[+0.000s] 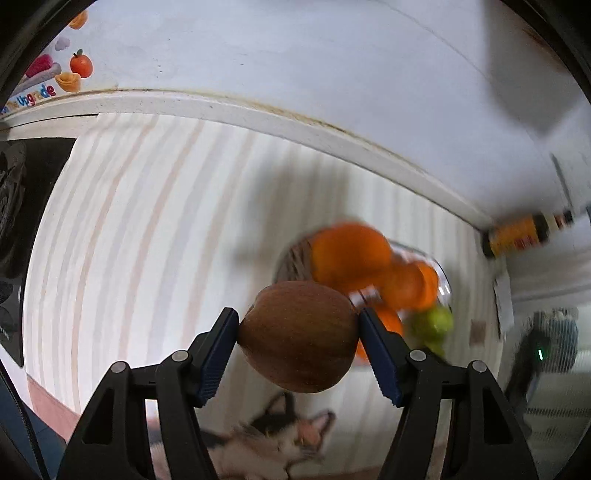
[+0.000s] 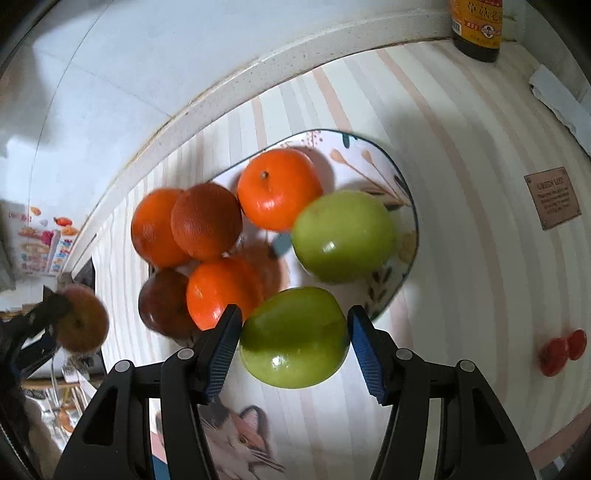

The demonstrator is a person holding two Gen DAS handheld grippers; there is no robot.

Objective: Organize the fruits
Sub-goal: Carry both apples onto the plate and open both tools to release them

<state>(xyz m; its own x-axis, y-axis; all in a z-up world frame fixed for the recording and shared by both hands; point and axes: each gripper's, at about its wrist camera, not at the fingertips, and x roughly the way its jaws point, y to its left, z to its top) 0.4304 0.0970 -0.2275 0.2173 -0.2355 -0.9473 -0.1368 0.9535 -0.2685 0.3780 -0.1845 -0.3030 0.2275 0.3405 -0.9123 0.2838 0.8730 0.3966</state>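
My left gripper (image 1: 299, 328) is shut on a reddish-brown apple (image 1: 297, 334), held above the striped tablecloth; it also shows at the left edge of the right wrist view (image 2: 81, 317). My right gripper (image 2: 293, 336) is shut on a green apple (image 2: 293, 338), held just above the near edge of a patterned plate (image 2: 373, 158). On the plate lie several oranges (image 2: 279, 186), a second green apple (image 2: 343, 236) and a dark red apple (image 2: 162, 302). In the left wrist view the plate's fruit (image 1: 351, 254) is blurred, beyond the held apple.
A dark sauce bottle (image 2: 476, 29) stands at the back by the white wall ledge (image 2: 221, 88). Two small red fruits (image 2: 561, 352) lie on the cloth at right. A brown label (image 2: 552, 197) and a cat print (image 2: 240, 443) are on the cloth.
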